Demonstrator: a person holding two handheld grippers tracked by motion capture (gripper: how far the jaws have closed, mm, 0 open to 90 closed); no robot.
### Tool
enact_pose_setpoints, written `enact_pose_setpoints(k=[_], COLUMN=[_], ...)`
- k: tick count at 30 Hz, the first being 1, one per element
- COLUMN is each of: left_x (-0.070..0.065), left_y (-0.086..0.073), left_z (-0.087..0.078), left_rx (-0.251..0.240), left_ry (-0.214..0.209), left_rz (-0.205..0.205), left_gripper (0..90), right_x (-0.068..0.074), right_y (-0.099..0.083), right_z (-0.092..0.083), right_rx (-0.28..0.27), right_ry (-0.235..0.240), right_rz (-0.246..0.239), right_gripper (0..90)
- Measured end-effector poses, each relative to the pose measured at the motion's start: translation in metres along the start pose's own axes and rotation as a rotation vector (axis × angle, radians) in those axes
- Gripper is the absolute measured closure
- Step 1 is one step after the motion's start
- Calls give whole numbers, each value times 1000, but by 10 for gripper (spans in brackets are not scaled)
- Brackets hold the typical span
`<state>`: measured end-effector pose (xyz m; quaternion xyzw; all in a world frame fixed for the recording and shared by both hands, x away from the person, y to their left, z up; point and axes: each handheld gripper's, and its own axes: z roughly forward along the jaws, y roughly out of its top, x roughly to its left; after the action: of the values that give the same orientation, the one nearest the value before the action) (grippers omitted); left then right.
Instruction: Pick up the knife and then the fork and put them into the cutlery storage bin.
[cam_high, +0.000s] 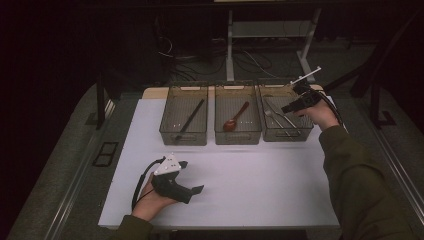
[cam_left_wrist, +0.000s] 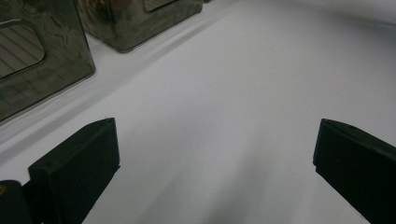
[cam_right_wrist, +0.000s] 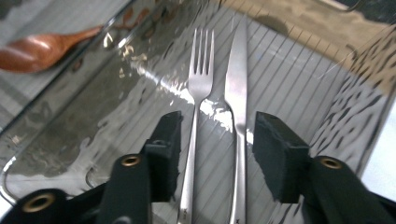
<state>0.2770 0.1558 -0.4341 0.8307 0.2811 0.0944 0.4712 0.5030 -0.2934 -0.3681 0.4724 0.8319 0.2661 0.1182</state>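
A metal fork (cam_right_wrist: 200, 84) and a metal knife (cam_right_wrist: 236, 79) lie side by side in the right-hand clear bin (cam_high: 287, 135). My right gripper (cam_right_wrist: 217, 140) hovers just over their handles with its jaws apart, and neither pad presses on either piece. In the high view that right gripper (cam_high: 286, 108) is above the bin's far right part. My left gripper (cam_high: 192, 176) rests low over the white table near its front left. Its jaws stand wide, and the left gripper (cam_left_wrist: 215, 154) has bare table between them.
Three clear bins stand in a row at the table's far side. The left bin (cam_high: 183, 138) holds a long black utensil (cam_high: 191, 119), and the middle bin (cam_high: 238, 136) holds a wooden spoon (cam_high: 235, 119). A white sheet (cam_high: 250, 175) covers the table.
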Motion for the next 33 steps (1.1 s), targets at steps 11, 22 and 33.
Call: enact_pose_setpoints(k=[11,22,33], left_x=[3,2,1], left_y=[0,0,-1], left_z=[-2,-2,-2], left_rx=[-6,-1,-6], left_ry=[16,5,4], left_rz=[-10,-13,-13], left_gripper=[0,0,0], right_x=[7,25,57], right_y=[-17,-47,-86], right_z=[-21,-37,-53], right_rx=[-165,-248,-309], right_ry=[7,59,121], right_rz=[10,-32,-83], right_gripper=[345,276,242])
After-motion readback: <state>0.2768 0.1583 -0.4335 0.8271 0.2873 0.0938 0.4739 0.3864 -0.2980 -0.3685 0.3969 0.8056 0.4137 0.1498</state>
